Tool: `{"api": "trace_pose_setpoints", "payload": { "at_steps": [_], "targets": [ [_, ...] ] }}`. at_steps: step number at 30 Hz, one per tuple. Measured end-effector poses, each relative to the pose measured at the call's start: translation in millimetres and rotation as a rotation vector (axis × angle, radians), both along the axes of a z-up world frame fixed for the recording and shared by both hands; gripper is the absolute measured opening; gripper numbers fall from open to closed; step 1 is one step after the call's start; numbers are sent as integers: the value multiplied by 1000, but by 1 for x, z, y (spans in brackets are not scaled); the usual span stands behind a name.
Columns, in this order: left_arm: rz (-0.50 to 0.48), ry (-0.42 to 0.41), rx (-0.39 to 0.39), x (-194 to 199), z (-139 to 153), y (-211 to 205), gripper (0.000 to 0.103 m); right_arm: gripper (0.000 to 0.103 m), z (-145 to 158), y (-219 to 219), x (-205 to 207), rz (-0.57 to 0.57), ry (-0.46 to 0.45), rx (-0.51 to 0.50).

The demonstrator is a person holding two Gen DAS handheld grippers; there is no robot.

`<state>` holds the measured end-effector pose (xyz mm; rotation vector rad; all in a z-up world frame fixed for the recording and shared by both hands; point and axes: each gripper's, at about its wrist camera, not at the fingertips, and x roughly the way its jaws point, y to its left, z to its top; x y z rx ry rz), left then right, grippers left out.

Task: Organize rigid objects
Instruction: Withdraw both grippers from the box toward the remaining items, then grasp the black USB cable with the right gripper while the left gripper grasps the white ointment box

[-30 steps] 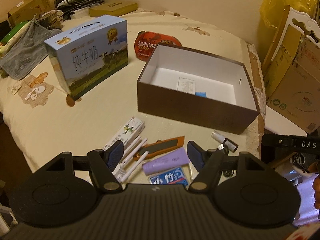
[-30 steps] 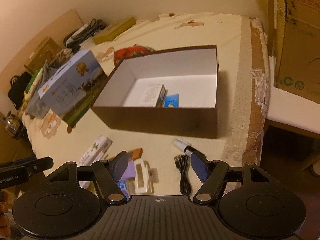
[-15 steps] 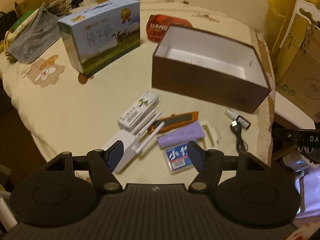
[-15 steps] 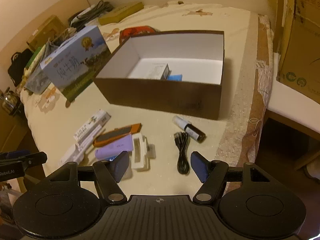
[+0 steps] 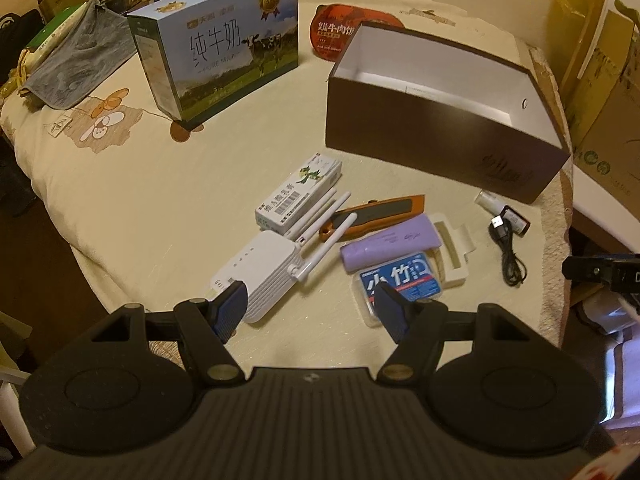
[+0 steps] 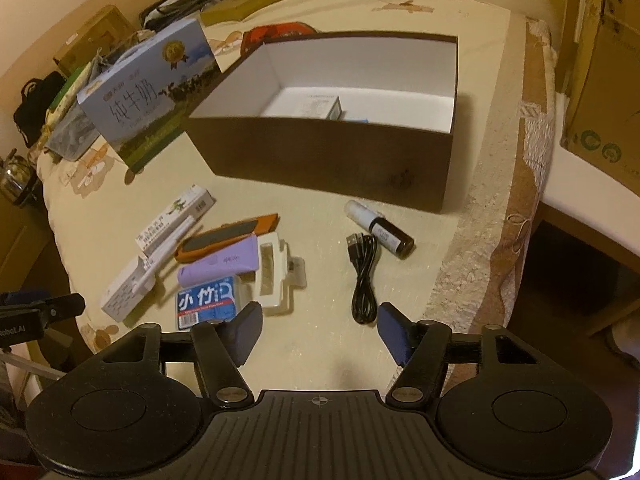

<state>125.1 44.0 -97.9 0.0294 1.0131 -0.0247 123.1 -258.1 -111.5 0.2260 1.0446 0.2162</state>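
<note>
A brown box (image 5: 436,136) (image 6: 332,160) with a white inside stands open on the table, with a small carton (image 6: 320,106) inside. In front of it lie a white router (image 5: 260,276), a white carton (image 5: 300,196), an orange knife (image 5: 376,216), a purple tube (image 5: 390,246), a blue pack (image 5: 404,284) (image 6: 210,302), a white plastic piece (image 6: 276,276), a black cable (image 6: 362,272) and a small bottle (image 6: 380,228). My left gripper (image 5: 310,312) hangs open over the router and the blue pack. My right gripper (image 6: 320,332) is closing above bare cloth with nothing between its fingers.
A blue milk carton (image 5: 224,60) stands left of the box, a red round pack (image 5: 332,32) behind it. A grey cloth (image 5: 76,64) and boxes crowd the far left. Cardboard boxes (image 6: 600,80) stand beyond the table's right edge (image 6: 516,216).
Both grippers have sunk and tipped toward the loose items, which now lie further up in both views. The right gripper's fingers stand a little closer together.
</note>
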Motion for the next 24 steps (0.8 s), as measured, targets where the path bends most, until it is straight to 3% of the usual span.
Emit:
{"api": "trace_pose_setpoints", "payload": {
  "at_steps": [24],
  "targets": [
    [0,51,37,25,-40,10,66,44,-62,-4,39,4,52,-68]
  ]
}}
